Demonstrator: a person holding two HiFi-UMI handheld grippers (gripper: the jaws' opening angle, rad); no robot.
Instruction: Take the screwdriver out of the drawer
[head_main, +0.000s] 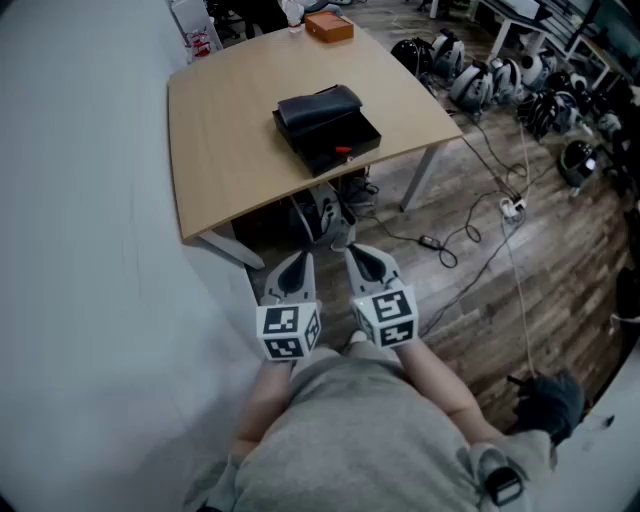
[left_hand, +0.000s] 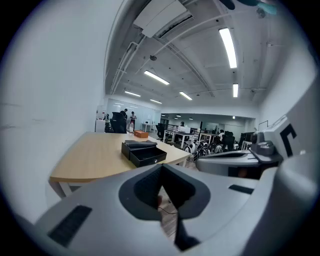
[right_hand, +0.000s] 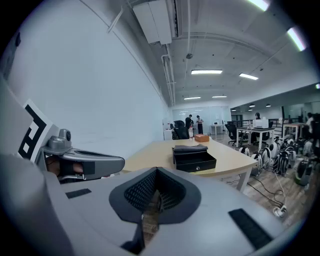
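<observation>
A: Where's the screwdriver?
B: Its red bit shows in the open black drawer on the far table.
A: The claws?
B: Left gripper and right gripper are pinched closed, empty, near the person.

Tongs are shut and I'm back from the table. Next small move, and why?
Probably step toward the table, since the left tongs and right tongs hang shut well short of it; the black drawer already stands open with something red inside.

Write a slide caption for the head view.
Left gripper and right gripper, both shut, face a table bearing a black drawer.
</observation>
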